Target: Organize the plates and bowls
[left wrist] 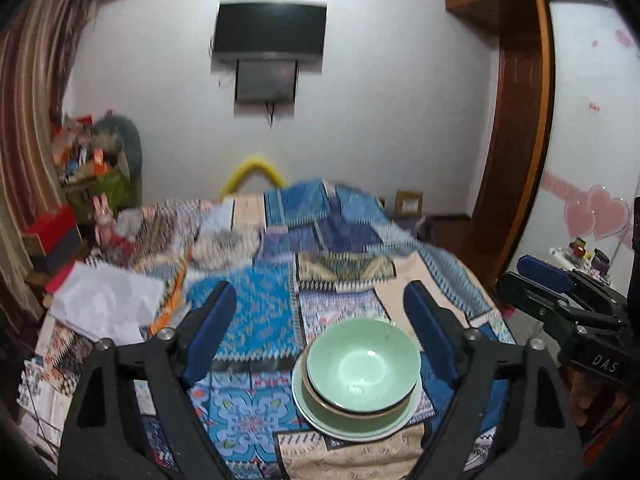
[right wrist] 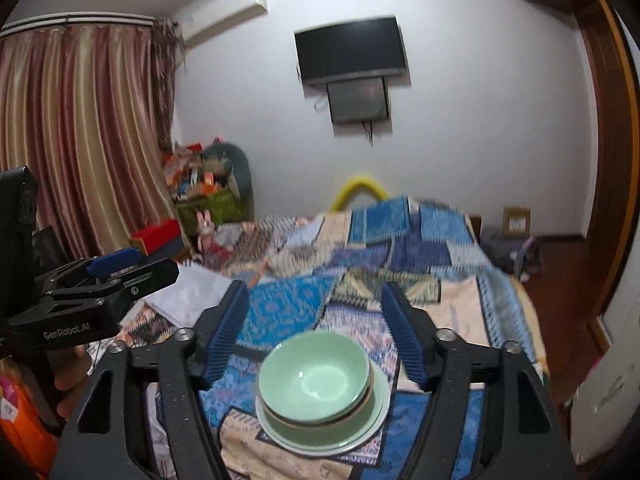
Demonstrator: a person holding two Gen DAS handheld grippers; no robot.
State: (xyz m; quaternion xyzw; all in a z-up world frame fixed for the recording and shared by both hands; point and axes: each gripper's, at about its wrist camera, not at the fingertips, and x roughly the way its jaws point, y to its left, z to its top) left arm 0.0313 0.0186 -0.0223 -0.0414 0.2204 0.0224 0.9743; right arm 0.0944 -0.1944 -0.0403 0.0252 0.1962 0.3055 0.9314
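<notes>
Left gripper (left wrist: pixel 320 332): your jaws stand wide apart, nothing between the pads, held above the bed.
Right gripper (right wrist: pixel 314 336): your jaws likewise spread, gripping nothing.
Bowls (left wrist: pixel 362 364): two green ones nested, resting on the plates (left wrist: pixel 320 420).
Stack location: on the patchwork bedspread (left wrist: pixel 256 300), below both grippers, touching neither.
Right view only: curtain (right wrist: pixel 80 132) in full, air conditioner (right wrist: pixel 224 16).
Left view only: heart-decorated panel (left wrist: pixel 592 120).

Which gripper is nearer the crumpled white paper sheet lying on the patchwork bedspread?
Left. The left gripper hangs just right of the crumpled white paper sheet. The right gripper is farther right, on the far side of the left one from the sheet.
</notes>
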